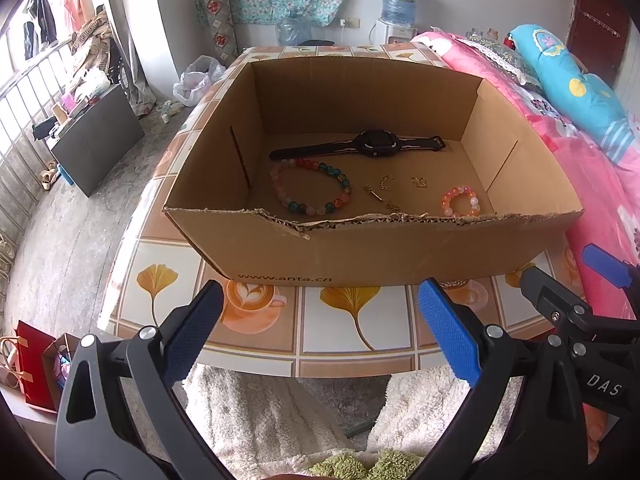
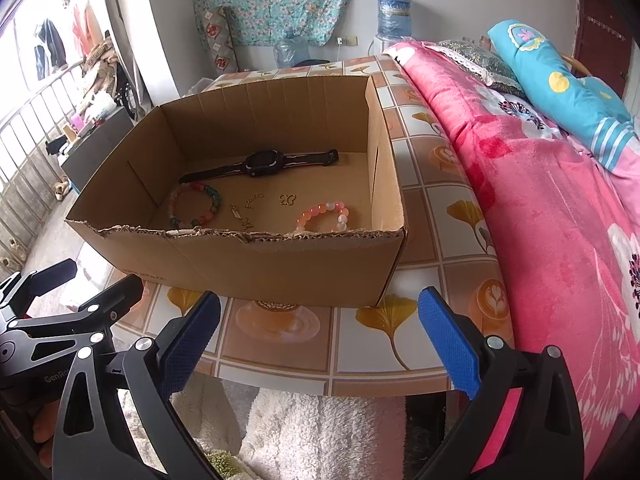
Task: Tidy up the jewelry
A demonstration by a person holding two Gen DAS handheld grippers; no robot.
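Note:
An open cardboard box [image 1: 360, 248] [image 2: 280, 268] stands on the tiled table. Inside lie a black watch [image 1: 372, 143] [image 2: 260, 163], a large multicolour bead bracelet [image 1: 312, 191] [image 2: 196, 206], a small pink-orange bead bracelet [image 1: 461, 202] [image 2: 324, 214] and several small gold charms [image 1: 384, 192] [image 2: 248, 208]. My left gripper [image 1: 320, 320] is open and empty, held before the box's near wall. My right gripper [image 2: 320, 324] is open and empty, also in front of the box. The right gripper also shows at the right of the left wrist view [image 1: 572, 284].
The table [image 1: 340, 320] [image 2: 440, 220] has a leaf-and-coffee patterned cover. A bed with a pink blanket [image 2: 540, 200] [image 1: 580, 128] borders the table's right side. White fluffy fabric [image 2: 320, 432] lies below the table's near edge. A dark cabinet [image 1: 96, 140] stands on the floor at the left.

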